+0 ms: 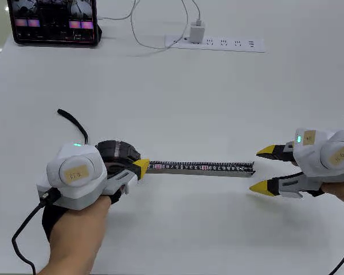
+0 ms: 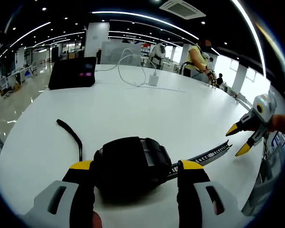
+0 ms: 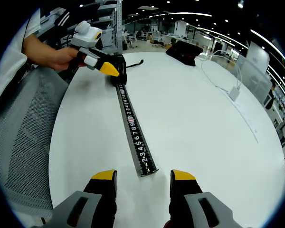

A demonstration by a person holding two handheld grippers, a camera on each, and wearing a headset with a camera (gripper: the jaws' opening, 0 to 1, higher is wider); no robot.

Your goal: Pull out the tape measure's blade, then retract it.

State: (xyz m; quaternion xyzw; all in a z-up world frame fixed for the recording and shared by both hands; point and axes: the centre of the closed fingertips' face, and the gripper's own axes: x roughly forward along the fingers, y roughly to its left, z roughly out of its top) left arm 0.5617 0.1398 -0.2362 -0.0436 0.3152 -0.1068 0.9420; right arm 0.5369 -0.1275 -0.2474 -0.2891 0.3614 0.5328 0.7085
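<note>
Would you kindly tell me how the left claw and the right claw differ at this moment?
The left claw is shut on the tape case; the right claw is open and holds nothing. The left claw sits at the case end of the blade, the right claw just off its free tip. Both have yellow tips.

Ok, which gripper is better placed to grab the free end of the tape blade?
Right. The right gripper has its jaws open just beyond the blade's free end, while the left gripper is shut on the tape measure case at the other end.
</note>
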